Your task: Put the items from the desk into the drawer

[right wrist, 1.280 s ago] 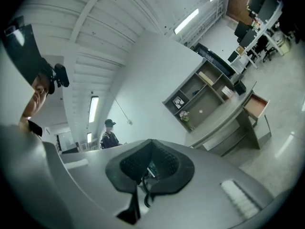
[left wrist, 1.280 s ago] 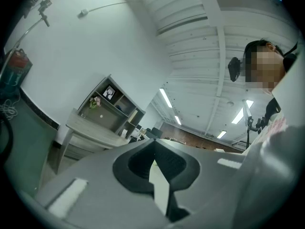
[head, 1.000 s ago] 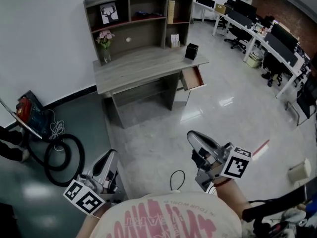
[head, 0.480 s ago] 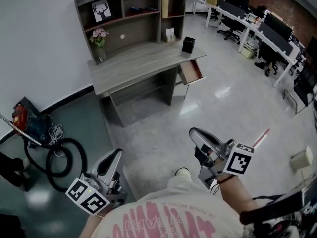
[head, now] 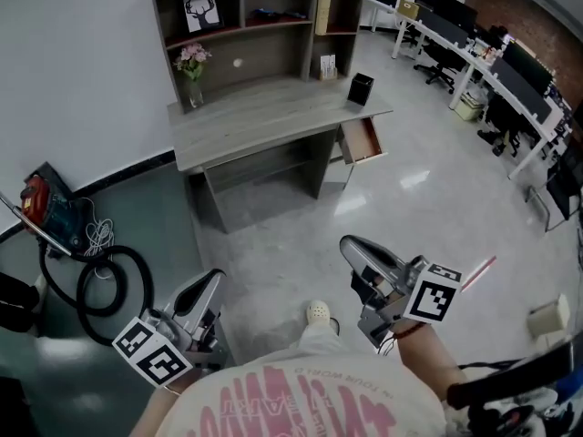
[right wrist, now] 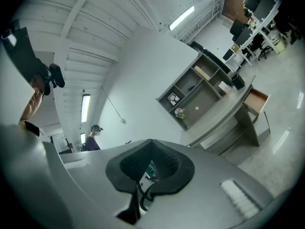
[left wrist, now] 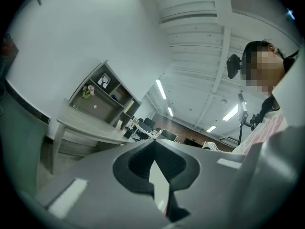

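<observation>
The desk [head: 273,116] was matt grey wood-grain board. The floor [head: 437,217] in front of the desk was glossy, smooth and pale, with bright reflections.

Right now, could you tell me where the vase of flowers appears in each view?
Head view: vase of flowers, upper left, on the desk's left end.
Left gripper view: left of centre, on the desk.
Right gripper view: right of centre.
Shared landmark: the deer picture above it.

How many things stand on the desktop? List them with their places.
3: a flower vase at the left, a small white item under the right shelf, a black box near the right edge. Others may be hidden.
</observation>
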A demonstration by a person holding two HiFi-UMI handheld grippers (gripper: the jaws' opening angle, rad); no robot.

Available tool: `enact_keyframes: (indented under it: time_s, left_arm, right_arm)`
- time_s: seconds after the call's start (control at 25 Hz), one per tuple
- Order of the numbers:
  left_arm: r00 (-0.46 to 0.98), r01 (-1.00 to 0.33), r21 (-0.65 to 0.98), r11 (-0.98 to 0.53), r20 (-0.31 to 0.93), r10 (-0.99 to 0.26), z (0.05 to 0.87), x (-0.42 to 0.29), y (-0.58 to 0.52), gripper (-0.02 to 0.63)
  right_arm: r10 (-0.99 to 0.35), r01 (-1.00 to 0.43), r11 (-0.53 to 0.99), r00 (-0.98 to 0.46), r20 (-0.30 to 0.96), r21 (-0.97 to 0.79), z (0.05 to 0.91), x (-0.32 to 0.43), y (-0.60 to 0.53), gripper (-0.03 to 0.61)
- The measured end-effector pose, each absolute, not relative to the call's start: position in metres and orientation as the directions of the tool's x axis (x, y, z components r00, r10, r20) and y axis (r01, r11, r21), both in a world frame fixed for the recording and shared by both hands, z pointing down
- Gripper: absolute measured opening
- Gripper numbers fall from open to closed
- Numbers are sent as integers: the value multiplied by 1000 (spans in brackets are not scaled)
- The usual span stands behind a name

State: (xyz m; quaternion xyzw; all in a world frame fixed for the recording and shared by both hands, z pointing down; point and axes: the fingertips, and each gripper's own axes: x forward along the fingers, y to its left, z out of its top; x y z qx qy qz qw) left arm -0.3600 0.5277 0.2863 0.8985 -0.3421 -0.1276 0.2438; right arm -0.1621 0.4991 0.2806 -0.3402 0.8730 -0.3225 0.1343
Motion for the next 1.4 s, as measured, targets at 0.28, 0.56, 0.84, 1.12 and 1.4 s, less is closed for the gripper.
enact_keyframes:
  time_s: [0.28,0.56,0.84,1.12,1.4]
  left_arm:
    - [734,-566,504,-652,-50,-677,278,-325,481,20]
    - [742,-572,494,-655,-29,-670,276,-276,423,20]
    - [749,-569,491,-660,-24,-663,272,-222,369,20]
    - [709,-604,504,-617,-14,-705,290,-197,334,20]
    - [697,-618,490,-615,-20,-717,290,-176,313,20]
  right_arm:
    - [-684,-479,554,-728,-45,-682,278,-124,457,5]
    - [-712,-498,527,-701,-37,-689,281,-68,395,5]
    - [-697,-483,525,-716,-29,-700,285,-23,337,5]
    - [-693,-480,527,-721,-27,-701,299,17,295,5]
    - [-692,-470,545,-720,-56,-695,298,39,270,5]
